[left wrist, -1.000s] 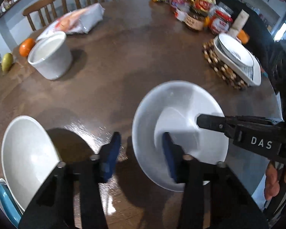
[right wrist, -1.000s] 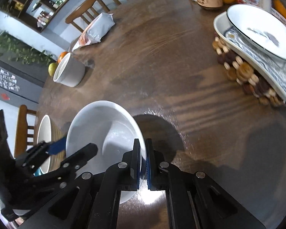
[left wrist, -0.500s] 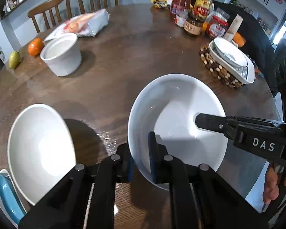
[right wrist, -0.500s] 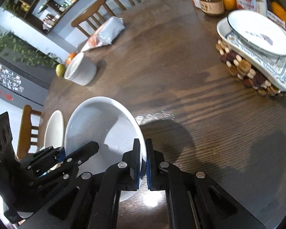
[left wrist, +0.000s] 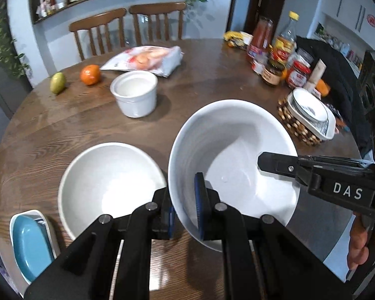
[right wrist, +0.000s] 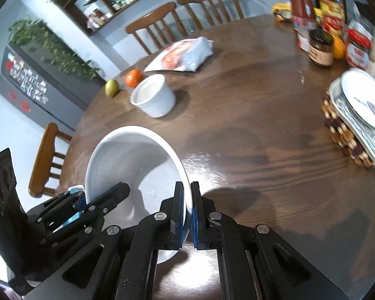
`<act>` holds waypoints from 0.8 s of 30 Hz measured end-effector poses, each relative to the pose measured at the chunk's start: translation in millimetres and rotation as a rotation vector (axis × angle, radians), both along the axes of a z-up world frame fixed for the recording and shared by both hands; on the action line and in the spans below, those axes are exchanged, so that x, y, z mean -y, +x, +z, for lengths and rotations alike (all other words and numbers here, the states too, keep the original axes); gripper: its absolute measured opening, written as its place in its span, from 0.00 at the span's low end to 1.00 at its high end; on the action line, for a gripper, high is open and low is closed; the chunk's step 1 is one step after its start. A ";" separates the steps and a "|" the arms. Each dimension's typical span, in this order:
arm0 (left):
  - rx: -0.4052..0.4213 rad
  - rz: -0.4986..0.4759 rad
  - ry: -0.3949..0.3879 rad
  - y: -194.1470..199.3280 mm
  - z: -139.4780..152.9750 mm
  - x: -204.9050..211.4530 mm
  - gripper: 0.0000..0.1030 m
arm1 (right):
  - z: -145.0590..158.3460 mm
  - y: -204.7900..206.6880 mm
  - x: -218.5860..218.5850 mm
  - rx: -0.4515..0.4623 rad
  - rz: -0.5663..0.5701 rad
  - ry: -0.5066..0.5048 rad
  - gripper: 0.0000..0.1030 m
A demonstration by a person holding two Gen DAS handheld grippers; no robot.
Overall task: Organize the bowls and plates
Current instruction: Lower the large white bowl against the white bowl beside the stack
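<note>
Left wrist view: the left gripper [left wrist: 185,205] clamps the near rim of a white bowl [left wrist: 235,155], its jaws having just been closing on it. The right gripper [right wrist: 186,215], lettered "DAS", pinches the opposite rim. Left of the left gripper lies a second white bowl [left wrist: 107,182]; beyond stand a white pot [left wrist: 135,93], an orange [left wrist: 90,74] and jars [left wrist: 297,73], labels unreadable.

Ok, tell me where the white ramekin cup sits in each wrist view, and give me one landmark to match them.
Left wrist view: the white ramekin cup stands upper centre-left, beyond the two big bowls.
Right wrist view: the white ramekin cup stands upper left of centre, behind the held bowl.
Shared landmark: the orange just behind it on the table, with the green fruit next to it.
</note>
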State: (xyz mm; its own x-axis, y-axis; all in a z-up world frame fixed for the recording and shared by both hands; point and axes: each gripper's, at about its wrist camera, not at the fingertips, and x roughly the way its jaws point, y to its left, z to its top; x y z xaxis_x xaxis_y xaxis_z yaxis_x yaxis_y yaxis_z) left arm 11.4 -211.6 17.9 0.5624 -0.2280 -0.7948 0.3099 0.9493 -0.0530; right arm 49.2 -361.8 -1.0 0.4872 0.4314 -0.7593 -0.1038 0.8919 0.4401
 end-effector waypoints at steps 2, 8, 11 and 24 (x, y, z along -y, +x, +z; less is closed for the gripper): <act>0.014 0.025 0.001 -1.1 3.4 -8.7 0.11 | 3.8 1.2 -9.0 0.010 0.022 -0.006 0.06; 0.032 0.086 -0.002 -4.6 8.7 -34.2 0.11 | 11.6 6.4 -36.5 0.028 0.085 -0.019 0.06; 0.035 0.108 -0.003 -6.9 9.5 -45.5 0.11 | 12.7 8.4 -48.8 0.029 0.111 -0.021 0.06; -0.022 0.213 -0.011 0.2 -4.9 -97.7 0.11 | 1.8 25.6 -105.1 -0.007 0.210 -0.038 0.06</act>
